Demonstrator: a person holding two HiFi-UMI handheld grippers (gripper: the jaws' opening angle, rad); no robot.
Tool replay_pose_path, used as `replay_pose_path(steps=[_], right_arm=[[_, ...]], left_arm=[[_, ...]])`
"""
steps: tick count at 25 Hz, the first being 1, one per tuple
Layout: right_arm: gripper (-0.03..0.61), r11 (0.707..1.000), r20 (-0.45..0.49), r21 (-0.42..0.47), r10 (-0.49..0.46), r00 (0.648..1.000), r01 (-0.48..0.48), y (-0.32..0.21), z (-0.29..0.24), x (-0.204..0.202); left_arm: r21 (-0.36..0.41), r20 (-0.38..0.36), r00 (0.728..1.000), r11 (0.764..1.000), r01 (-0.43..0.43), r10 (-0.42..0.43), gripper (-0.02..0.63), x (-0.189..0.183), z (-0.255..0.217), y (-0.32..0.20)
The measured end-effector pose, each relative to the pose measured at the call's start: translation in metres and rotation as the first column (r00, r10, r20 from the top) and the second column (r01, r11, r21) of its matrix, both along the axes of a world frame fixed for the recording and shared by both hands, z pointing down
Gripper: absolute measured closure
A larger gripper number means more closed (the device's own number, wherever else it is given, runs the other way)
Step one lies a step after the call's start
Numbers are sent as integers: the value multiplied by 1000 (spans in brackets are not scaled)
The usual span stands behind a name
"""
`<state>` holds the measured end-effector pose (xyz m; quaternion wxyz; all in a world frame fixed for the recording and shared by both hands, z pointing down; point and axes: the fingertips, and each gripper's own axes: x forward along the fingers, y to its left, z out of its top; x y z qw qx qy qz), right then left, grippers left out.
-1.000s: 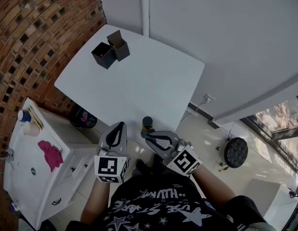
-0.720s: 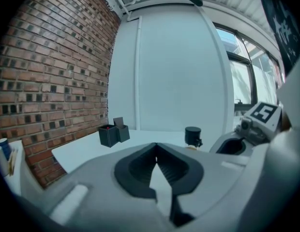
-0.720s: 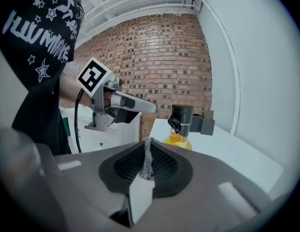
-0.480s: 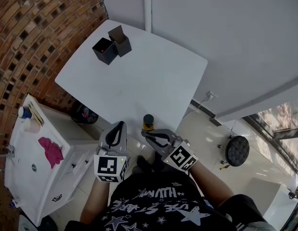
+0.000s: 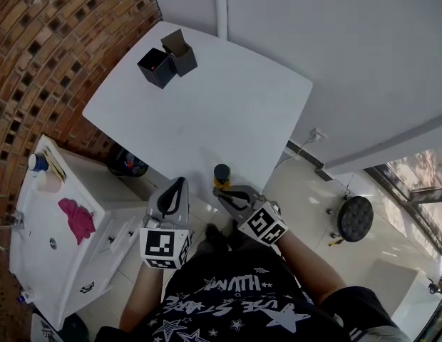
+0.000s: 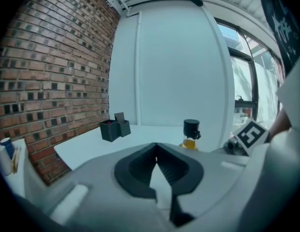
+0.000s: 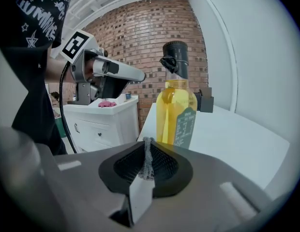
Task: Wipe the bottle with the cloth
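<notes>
Bottle [image 7: 176, 115]: yellow liquid, black cap, dark green label.
Desk [image 5: 221, 112]: plain white.
Boxes [image 5: 167, 66]: black.
My cloth [image 7: 147, 162]: grey.
My left hand-held gripper [image 6: 156, 148] and right hand-held gripper [image 7: 148, 143]: grey, black pads, black-and-white square markers.
Wall [image 5: 50, 48]: red-brown brick, pale mortar.
Rag [image 5: 77, 218]: pink.
Cabinet [image 5: 64, 269]: white.
My shirt [image 5: 235, 305]: black, white stars.

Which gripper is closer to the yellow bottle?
Right. The right gripper points at the bottle, which stands just ahead of its tips at the table's near edge. The left gripper is farther away, off to the bottle's left.
</notes>
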<state>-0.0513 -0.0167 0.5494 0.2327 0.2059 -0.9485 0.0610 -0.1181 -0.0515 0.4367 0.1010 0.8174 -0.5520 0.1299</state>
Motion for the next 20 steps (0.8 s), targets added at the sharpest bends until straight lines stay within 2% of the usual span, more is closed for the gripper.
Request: replay_pose_path(steps=[6,10,12,13,14,15,17,19,20], right_arm=[[541,1000,-19,-25,15,1000,-16,2,10,6],[541,996,-12,-86,22,1000,-23,16,13,19],[541,990,24,-123,75,997,-72,18,2,32],[541,980,62,-149,141,988,-131,14,-7,40],[541,961,108,-182,231,967,-209,6,-17,51],[541,929,154,-224,334,930,-296,-3,-27,62],[541,834,239,-335,524,817,-437,-23,-47,81],[541,751,314,-451,639,703,-482,-38,-65,86],[541,725,344,-497,669,659,-477,-43,-72,84]], left_arm=[[-9,6,1000,1000,6,-6,609,-3,4,3],[-12,5,1000,1000,5,-5,609,-2,7,2],[-14,6,1000,1000,2,-2,609,-2,11,1],[-16,5,1000,1000,0,0,609,-2,13,1],[-18,3,1000,1000,-2,2,609,-1,15,0],[-21,-1,1000,1000,-5,5,609,1,18,0],[-24,-7,1000,1000,-15,15,609,7,22,-2],[-20,-11,1000,999,-28,27,609,12,24,-4],[-16,-11,999,999,-34,34,609,15,23,-5]])
